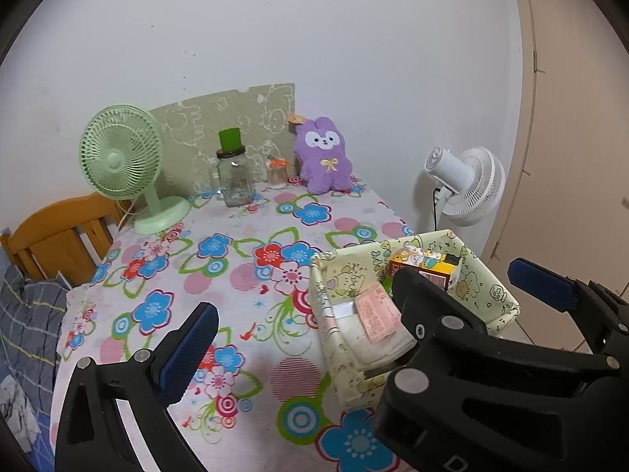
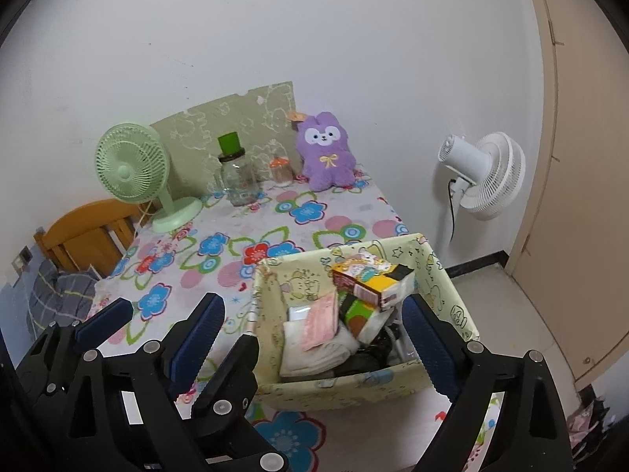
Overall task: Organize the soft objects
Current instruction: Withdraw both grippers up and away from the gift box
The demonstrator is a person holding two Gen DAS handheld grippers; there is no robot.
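- L gripper [image 1: 365, 322] & R gripper [image 2: 314, 326]: both wide open, nothing held.
- Box [image 2: 452, 295] near R table edge, full of packets.
- Mid tablecloth [image 1: 243, 244] bare, free room.
- Plush [image 1: 324, 155] far back by wall, near jar [image 1: 234, 177] & green fan [image 1: 122, 157].

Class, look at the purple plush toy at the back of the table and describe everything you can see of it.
The purple plush toy looks soft and fuzzy, with two rounded ears, white eye patches, a small dark nose and a yellow bow on its chest. A tan tag hangs by one ear. It sits upright at the far edge of the floral tablecloth, seemingly leaning back against the wall. Neither gripper touches it.
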